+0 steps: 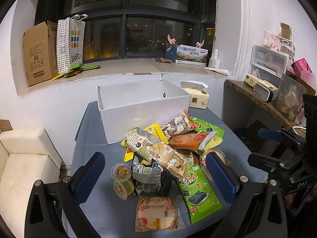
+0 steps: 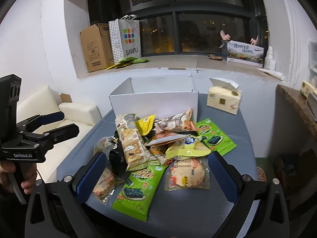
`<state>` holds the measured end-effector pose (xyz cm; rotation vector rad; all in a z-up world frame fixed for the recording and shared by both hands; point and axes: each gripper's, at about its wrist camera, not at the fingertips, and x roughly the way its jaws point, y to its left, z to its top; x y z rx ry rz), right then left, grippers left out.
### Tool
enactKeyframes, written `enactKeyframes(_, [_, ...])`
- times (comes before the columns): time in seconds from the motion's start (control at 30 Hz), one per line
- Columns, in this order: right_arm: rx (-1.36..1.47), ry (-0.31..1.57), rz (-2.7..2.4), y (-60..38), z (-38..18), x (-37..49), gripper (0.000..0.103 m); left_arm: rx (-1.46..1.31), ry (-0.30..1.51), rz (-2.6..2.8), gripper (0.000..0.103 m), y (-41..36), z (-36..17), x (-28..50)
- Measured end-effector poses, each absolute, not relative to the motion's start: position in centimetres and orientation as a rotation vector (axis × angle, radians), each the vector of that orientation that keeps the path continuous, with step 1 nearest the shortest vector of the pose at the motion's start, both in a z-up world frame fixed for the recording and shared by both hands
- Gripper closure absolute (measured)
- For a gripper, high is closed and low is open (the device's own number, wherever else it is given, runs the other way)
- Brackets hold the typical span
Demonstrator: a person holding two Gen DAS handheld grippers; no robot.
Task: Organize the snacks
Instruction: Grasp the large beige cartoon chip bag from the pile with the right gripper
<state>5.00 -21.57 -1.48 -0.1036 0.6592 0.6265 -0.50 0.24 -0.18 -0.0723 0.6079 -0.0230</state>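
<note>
A pile of snack packets point(image 1: 168, 152) lies on the grey-blue table point(image 1: 95, 138) in front of an open, empty white box point(image 1: 142, 107). The pile holds a long illustrated biscuit pack point(image 1: 156, 150), green seaweed packs point(image 1: 198, 190), a rice cracker pack point(image 1: 156, 214), two jelly cups point(image 1: 121, 180) and an orange pouch point(image 1: 190, 140). My left gripper point(image 1: 154, 176) is open and empty, hovering over the near side of the pile. My right gripper point(image 2: 156, 172) is open and empty above the pile point(image 2: 158, 142), facing the box point(image 2: 154, 103). The left gripper also shows in the right wrist view point(image 2: 59, 125).
A tissue pack point(image 1: 198, 97) stands right of the box. A cream sofa point(image 1: 25, 158) is left of the table. The window sill holds a cardboard box point(image 1: 39, 53), a shopping bag point(image 1: 70, 43) and green packets. A cluttered shelf point(image 1: 277, 91) is at the right.
</note>
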Motion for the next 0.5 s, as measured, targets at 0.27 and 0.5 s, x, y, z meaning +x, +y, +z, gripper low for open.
enactKeyframes(0.27, [-0.178,0.664,0.666,-19.7,-1.4,6.6,0.000,-0.064,0.598,-0.029,0.000,1.3,-0.3,-1.4])
enactKeyframes(0.5, [-0.242,0.719,0.779,-15.1,-1.8,10.6,0.000,-0.063,0.605,-0.016,0.000,3.1,-0.7,-2.6])
